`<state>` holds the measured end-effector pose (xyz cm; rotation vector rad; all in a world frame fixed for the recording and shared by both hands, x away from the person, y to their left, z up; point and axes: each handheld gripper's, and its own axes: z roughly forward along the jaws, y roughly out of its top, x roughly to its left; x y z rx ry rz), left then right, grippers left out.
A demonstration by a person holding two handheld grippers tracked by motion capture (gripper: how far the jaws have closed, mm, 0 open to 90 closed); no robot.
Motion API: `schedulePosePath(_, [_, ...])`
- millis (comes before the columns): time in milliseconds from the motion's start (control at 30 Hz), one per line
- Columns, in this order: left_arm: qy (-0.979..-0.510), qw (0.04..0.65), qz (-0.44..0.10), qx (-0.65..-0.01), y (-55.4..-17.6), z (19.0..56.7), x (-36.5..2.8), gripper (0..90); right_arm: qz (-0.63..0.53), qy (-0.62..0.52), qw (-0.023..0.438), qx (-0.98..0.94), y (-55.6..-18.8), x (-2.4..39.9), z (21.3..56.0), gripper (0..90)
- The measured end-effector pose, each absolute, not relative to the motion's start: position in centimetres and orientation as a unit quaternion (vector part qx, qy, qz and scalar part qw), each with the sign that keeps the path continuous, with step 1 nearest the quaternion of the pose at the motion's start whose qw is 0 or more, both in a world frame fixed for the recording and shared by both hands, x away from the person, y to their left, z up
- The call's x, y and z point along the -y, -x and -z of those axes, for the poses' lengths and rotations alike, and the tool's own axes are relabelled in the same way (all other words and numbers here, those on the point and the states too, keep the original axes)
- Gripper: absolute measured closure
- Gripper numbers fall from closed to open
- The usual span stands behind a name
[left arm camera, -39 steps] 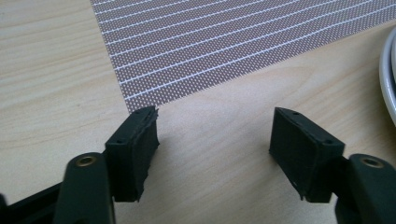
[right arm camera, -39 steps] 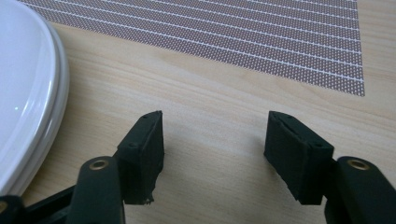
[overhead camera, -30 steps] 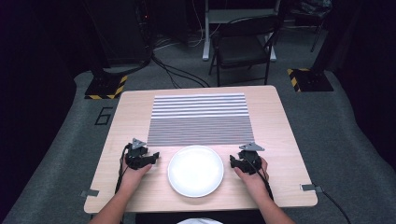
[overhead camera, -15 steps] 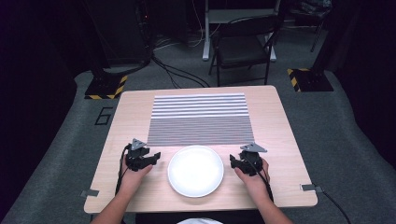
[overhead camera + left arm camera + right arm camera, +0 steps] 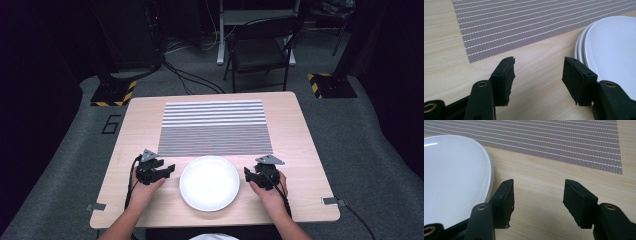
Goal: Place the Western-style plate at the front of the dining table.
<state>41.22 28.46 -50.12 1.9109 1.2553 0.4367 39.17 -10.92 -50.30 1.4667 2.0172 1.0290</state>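
A stack of white plates (image 5: 209,182) sits at the front middle of the wooden table (image 5: 300,140). In the left gripper view the plates (image 5: 614,50) show more than one rim. My left gripper (image 5: 169,170) rests just left of the stack, and its open jaws (image 5: 537,72) have only bare wood between them. On the other side of the stack lies my right gripper (image 5: 247,174), also open (image 5: 537,192) over bare wood. The plate rim (image 5: 451,177) passes close beside its left jaw. Neither gripper holds anything.
A grey-and-white striped placemat (image 5: 215,127) covers the middle and far part of the table, just beyond the plates. Behind the table stand a dark folding chair (image 5: 260,50), floor cables and two stands with yellow-black bases (image 5: 112,92).
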Motion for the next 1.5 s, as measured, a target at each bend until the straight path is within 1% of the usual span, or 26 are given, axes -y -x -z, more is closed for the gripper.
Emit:
schedulePosePath(333, [-0.754, 0.405, -0.166, -0.49, -40.8, 49.7, -28.0, 42.2, -0.378, -0.527, 0.215, -0.73, -38.8, 10.7, 50.0, 41.6])
schedulePosePath(433, [-0.752, 0.41, -0.168, -0.488, -40.6, 49.4, -27.8, 42.2, -0.384, -0.52, 0.209, -0.734, -38.4, 10.3, 49.5, 41.4])
schedulePosePath(633, [-0.754, 0.408, -0.162, -0.489, -40.5, 49.1, -27.5, 42.2, -0.381, -0.517, 0.213, -0.736, -37.9, 10.0, 48.7, 41.3])
schedulePosePath(767, [-0.761, 0.401, -0.17, -0.481, -40.5, 48.4, -27.0, 41.9, -0.39, -0.526, 0.205, -0.727, -37.6, 10.1, 48.2, 40.9])
schedulePosePath(933, [-0.763, 0.4, -0.163, -0.48, -40.3, 47.8, -26.2, 41.9, -0.396, -0.531, 0.209, -0.719, -37.3, 10.1, 47.9, 40.3])
schedulePosePath(1033, [-0.765, 0.396, -0.168, -0.48, -40.1, 47.7, -25.8, 41.8, -0.4, -0.534, 0.21, -0.715, -37.1, 10.2, 47.8, 40.2])
schedulePosePath(1267, [-0.755, 0.418, -0.152, -0.482, -39.1, 47.4, -24.8, 41.5, -0.403, -0.537, 0.206, -0.712, -36.7, 9.9, 47.8, 40.3])
schedulePosePath(1300, [-0.76, 0.415, -0.144, -0.479, -38.8, 47.5, -24.7, 41.8, -0.404, -0.536, 0.203, -0.713, -36.5, 9.6, 47.8, 40.3])
schedulePosePath(1500, [-0.755, 0.421, -0.129, -0.486, -37.6, 47.9, -24.6, 42.0, -0.401, -0.534, 0.201, -0.717, -35.7, 9.1, 48.2, 40.3])
